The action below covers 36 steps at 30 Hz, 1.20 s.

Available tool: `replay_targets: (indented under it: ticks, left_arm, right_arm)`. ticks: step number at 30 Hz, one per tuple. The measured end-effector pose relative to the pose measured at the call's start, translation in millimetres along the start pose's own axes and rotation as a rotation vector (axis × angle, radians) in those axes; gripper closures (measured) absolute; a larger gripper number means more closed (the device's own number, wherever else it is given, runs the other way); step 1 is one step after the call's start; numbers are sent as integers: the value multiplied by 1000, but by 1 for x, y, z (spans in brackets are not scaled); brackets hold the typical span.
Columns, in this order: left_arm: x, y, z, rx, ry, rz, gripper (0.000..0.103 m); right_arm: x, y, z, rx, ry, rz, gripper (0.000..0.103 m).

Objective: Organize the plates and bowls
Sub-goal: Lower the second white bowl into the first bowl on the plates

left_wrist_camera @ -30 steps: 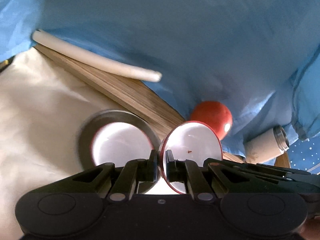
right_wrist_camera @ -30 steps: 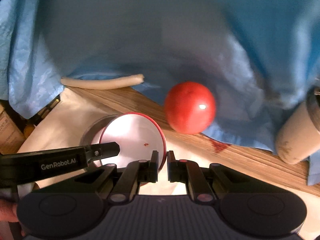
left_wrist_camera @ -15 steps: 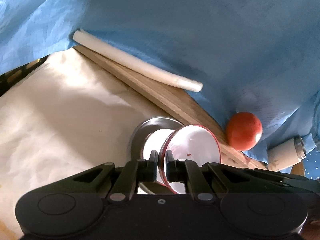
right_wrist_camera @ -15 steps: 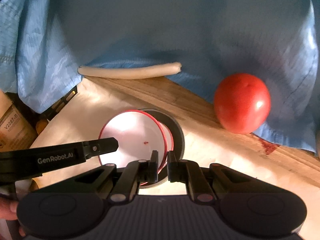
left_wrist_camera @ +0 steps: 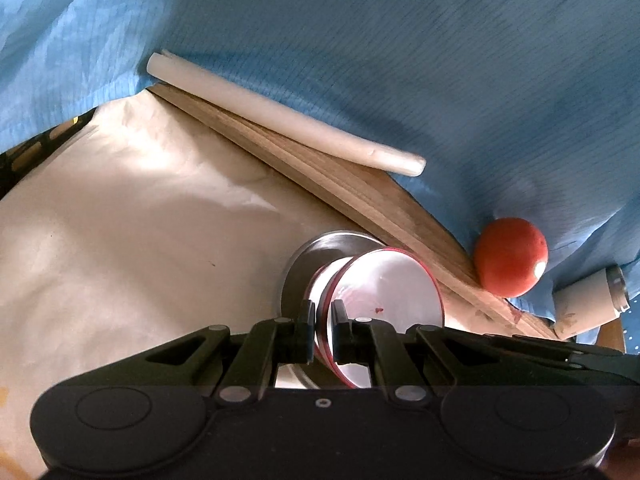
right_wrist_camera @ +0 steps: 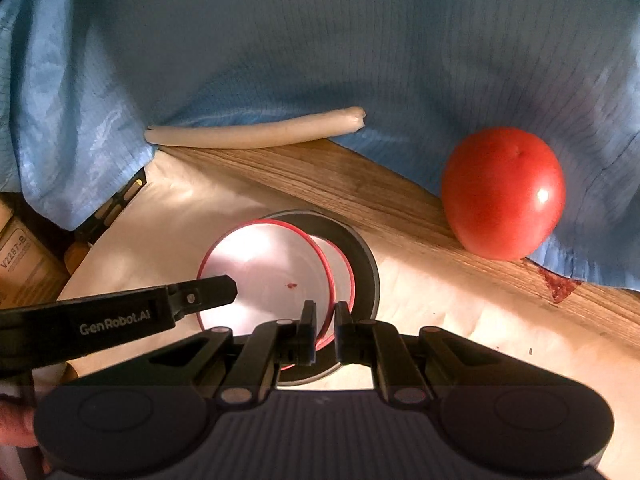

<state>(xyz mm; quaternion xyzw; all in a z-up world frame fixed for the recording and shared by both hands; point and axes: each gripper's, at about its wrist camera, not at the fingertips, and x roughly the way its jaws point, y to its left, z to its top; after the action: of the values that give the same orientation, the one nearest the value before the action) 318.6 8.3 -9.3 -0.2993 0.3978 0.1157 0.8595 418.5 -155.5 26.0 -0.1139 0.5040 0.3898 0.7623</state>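
Red-rimmed white bowl [right_wrist_camera: 264,276]: tilted, held by its rim above a second red-rimmed bowl [right_wrist_camera: 340,272] nested in a grey dish [right_wrist_camera: 366,260] on the cream cloth [left_wrist_camera: 120,240]. Left gripper [left_wrist_camera: 321,330]: fingers clamped on the rim. Right gripper [right_wrist_camera: 325,330]: fingers clamped on the opposite rim. Tomato [right_wrist_camera: 503,192]: 2 o'clock of the bowls, against blue fabric [right_wrist_camera: 320,40]. White stick [right_wrist_camera: 256,134]: 12 o'clock, along the wooden board [right_wrist_camera: 360,188].

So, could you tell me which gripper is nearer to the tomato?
Right. The tomato sits beyond the right gripper, which holds the bowl rim nearest it; the left gripper holds the opposite rim, farther away.
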Motion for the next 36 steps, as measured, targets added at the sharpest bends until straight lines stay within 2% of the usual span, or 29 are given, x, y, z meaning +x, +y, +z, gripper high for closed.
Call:
replay_targets:
  ticks: [27, 36]
  left_arm:
    - [11, 1, 6, -3, 30, -3, 95]
    - [13, 0, 5, -4, 36, -9, 88]
  right_arm:
    - [10, 1, 4, 7, 32, -20, 92]
    - [8, 0, 5, 11, 32, -32, 87]
